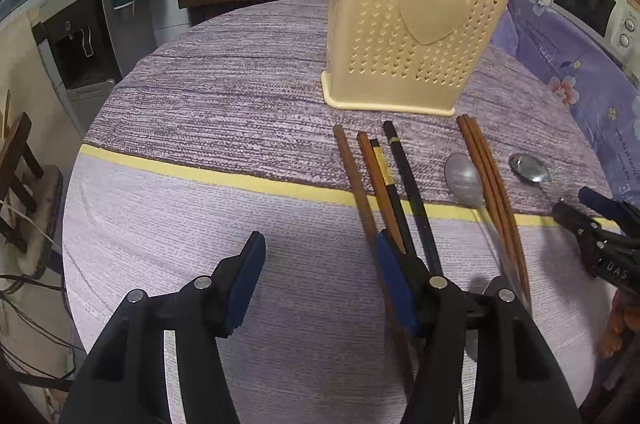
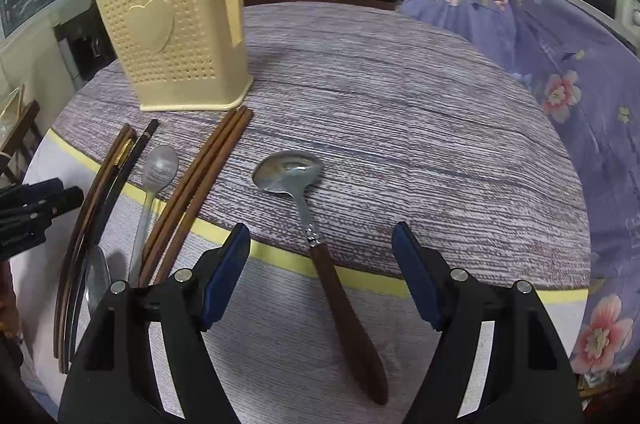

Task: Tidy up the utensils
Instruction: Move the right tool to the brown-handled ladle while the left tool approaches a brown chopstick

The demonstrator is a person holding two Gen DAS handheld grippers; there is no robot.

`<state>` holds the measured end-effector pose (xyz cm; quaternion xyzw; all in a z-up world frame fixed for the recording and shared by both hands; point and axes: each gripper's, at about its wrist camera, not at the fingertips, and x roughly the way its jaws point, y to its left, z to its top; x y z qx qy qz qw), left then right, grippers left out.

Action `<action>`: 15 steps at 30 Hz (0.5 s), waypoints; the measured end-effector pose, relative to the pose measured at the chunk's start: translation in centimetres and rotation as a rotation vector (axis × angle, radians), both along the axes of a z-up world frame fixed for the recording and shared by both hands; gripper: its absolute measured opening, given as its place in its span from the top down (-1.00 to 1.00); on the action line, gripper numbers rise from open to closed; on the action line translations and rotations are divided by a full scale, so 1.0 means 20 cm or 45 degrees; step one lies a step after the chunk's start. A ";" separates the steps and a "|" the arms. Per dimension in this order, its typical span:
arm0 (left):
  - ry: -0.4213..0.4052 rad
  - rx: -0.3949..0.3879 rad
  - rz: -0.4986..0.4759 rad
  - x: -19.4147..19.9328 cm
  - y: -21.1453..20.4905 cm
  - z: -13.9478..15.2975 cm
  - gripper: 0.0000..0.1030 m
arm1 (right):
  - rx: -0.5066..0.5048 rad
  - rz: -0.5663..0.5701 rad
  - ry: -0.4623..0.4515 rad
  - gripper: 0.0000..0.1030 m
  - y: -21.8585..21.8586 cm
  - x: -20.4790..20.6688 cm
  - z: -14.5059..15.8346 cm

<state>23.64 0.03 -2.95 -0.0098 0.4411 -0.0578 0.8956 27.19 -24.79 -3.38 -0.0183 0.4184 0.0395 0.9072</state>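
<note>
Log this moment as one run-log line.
left gripper: open, empty | right gripper: open over wooden-handled steel spoon | cream perforated plastic utensil holder: upright | brown wooden chopsticks: on table

Six chopsticks [image 1: 490, 183] lie on the bench [image 1: 240, 103]: four brown and two black. Three spoons [image 2: 290, 167] lie there too, and one cream utensil holder [image 1: 412, 23] stands upright.
</note>
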 end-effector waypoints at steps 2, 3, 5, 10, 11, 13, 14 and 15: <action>-0.011 -0.001 -0.001 -0.01 0.00 0.01 -0.13 | -0.007 0.038 0.021 -0.44 0.01 0.01 -0.01; -0.008 0.002 -0.005 -0.01 -0.01 0.01 -0.13 | -0.010 0.054 0.036 -0.45 0.01 0.03 -0.01; -0.003 0.002 -0.007 -0.01 -0.01 0.01 -0.13 | -0.019 0.086 0.075 -0.45 0.02 0.07 -0.03; -0.005 0.005 -0.014 -0.03 -0.02 0.00 -0.13 | -0.026 0.139 0.161 -0.45 0.04 0.17 -0.05; -0.004 0.011 -0.014 -0.03 -0.02 0.00 -0.13 | -0.031 0.142 0.172 -0.45 0.05 0.19 -0.06; 0.003 0.021 -0.010 -0.02 -0.01 -0.01 -0.13 | -0.027 0.150 0.186 -0.45 0.06 0.23 -0.06; 0.008 0.023 -0.006 -0.02 0.00 -0.01 -0.13 | -0.026 0.155 0.197 -0.45 0.06 0.26 -0.05; 0.015 0.024 -0.004 -0.01 0.00 -0.01 -0.13 | -0.024 0.159 0.209 -0.45 0.07 0.28 -0.05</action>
